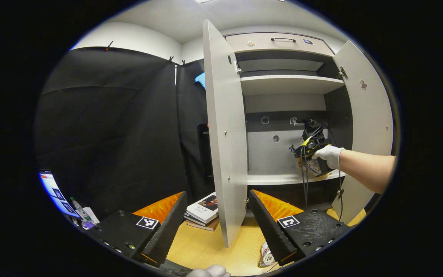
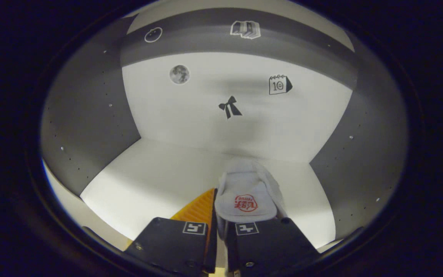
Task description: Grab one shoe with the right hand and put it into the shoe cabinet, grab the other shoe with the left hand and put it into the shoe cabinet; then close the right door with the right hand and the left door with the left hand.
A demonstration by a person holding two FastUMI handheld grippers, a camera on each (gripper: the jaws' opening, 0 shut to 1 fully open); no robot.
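Note:
In the right gripper view my right gripper (image 2: 219,204) is shut on a white shoe (image 2: 246,192) with a red logo on its tongue. It holds the shoe inside the shoe cabinet, over the white shelf (image 2: 156,181), toe toward the back wall; whether the sole touches the shelf I cannot tell. The left gripper view shows the cabinet (image 1: 287,84) with its left door (image 1: 225,134) and right door (image 1: 367,127) both open. A gloved hand reaches in there with the right gripper (image 1: 310,152). My left gripper (image 1: 215,225) is open and empty above the table, facing the left door's edge. The other shoe (image 1: 266,256) lies on the table near its right finger.
A stack of books (image 1: 205,209) lies on the wooden table (image 1: 206,246) behind the left door. A pen and papers (image 1: 81,211) sit at the far left. Cables (image 1: 305,181) hang from the right gripper. Stickers (image 2: 230,107) dot the cabinet's back wall.

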